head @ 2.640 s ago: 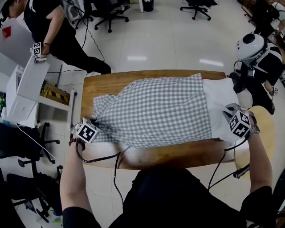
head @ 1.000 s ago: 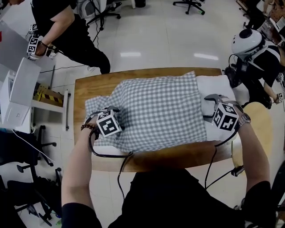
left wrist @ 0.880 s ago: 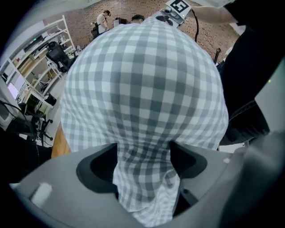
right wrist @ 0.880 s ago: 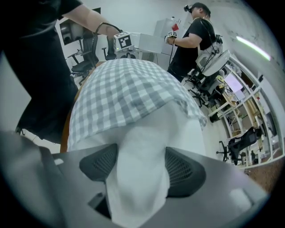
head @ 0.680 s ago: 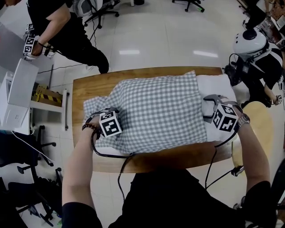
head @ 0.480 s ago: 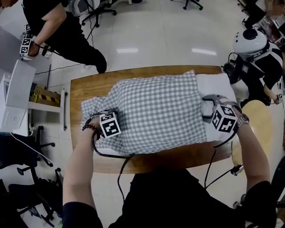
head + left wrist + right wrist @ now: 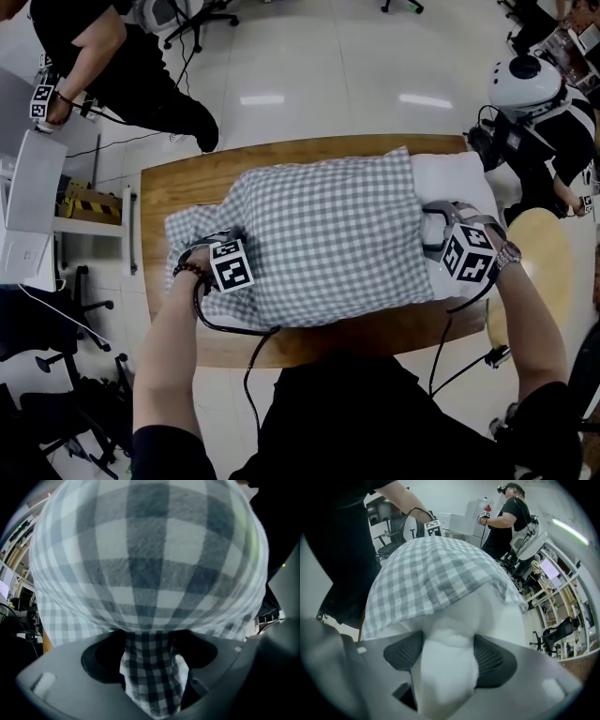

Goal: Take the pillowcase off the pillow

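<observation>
Pillowcase, grey-and-white check, covers most of the pillow, which lies lengthwise across the wooden table in the head view. The pillow's bare white end sticks out of the case at the right. The case's loose, flatter end trails toward the table's left edge. The left gripper sits on that left part of the case, and the right gripper sits on the bare white end. Beyond the table a person in black stands at the upper left, and another person wearing a white helmet is at the upper right.

In the left gripper view, checked cloth fills nearly the whole picture. A bunched fold of it runs down between the two dark pads, which are pinched together on it.

In the right gripper view, the jaws stand wide and clamp a thick bulge of the white pillow between the ribbed pads. The edge of the case lies just beyond the pads, draped over the pillow, with the left gripper's marker cube showing past its far end.
</observation>
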Available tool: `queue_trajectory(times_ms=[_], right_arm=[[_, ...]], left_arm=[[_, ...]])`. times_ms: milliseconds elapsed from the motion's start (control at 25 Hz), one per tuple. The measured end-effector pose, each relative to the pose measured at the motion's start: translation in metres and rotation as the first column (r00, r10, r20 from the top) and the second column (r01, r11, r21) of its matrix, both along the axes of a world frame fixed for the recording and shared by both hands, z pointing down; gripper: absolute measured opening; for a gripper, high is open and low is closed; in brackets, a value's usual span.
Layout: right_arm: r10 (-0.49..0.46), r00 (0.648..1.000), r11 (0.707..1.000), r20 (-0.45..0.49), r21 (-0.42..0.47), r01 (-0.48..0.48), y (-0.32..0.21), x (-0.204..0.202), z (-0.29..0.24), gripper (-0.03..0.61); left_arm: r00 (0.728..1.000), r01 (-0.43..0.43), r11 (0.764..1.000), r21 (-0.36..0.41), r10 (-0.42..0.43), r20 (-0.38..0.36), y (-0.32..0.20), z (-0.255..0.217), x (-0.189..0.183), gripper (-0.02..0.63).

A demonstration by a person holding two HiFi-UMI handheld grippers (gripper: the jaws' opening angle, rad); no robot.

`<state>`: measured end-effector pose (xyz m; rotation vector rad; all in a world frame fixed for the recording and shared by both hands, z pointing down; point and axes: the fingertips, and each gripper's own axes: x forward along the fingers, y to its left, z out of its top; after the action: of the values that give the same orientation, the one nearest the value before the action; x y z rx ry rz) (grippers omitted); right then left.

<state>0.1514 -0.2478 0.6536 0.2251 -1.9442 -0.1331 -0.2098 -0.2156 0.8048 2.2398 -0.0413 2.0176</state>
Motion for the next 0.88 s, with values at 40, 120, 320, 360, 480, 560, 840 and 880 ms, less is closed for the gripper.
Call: queue_trajectory(times_ms=[40, 120, 320, 360, 480, 560, 840, 880], right_arm=[[0.001, 1.000, 1.000, -0.002, 0.001, -0.001, 0.001, -0.001, -0.003, 0.347], [0.002, 1.000, 1.000, -0.005, 0.003, -0.002, 0.002, -0.002, -0.006, 0.342], [0.000, 1.000, 1.000, 0.001, 0.002, 0.000, 0.003, 0.001, -0.003, 0.271], [0.000, 1.000, 1.000, 0.003, 0.003, 0.000, 0.003, 0.001, -0.004, 0.252], [0.002, 1.000, 1.000, 0.002, 0.022, -0.002, 0.006, 0.002, -0.010, 0.165], [0.006, 1.000, 0.999, -0.001, 0.046, -0.006, 0.010, 0.008, -0.011, 0.100], [0.030, 0.999, 0.995, -0.023, 0.095, -0.027, 0.017, 0.016, -0.021, 0.031], [0.033, 0.999, 0.994, -0.026, 0.103, -0.030, 0.020, 0.020, -0.020, 0.029]], left_arm=[[1.000, -0.005, 1.000, 0.002, 0.005, 0.002, 0.000, -0.003, -0.001, 0.365], [1.000, -0.011, 1.000, 0.003, 0.011, 0.010, 0.001, -0.007, -0.003, 0.355], [1.000, 0.005, 1.000, 0.008, -0.005, -0.005, 0.001, -0.009, 0.001, 0.214], [1.000, 0.015, 1.000, 0.013, -0.015, -0.010, 0.002, -0.010, 0.000, 0.183], [0.998, 0.054, 0.998, 0.041, -0.053, -0.025, 0.003, -0.017, -0.003, 0.056], [0.996, 0.082, 0.995, 0.062, -0.080, -0.044, 0.005, -0.023, -0.001, 0.021], [0.978, 0.177, 0.979, 0.097, -0.164, -0.126, 0.012, -0.055, -0.009, 0.014], [0.976, 0.185, 0.977, 0.105, -0.170, -0.133, 0.014, -0.058, -0.009, 0.014]])
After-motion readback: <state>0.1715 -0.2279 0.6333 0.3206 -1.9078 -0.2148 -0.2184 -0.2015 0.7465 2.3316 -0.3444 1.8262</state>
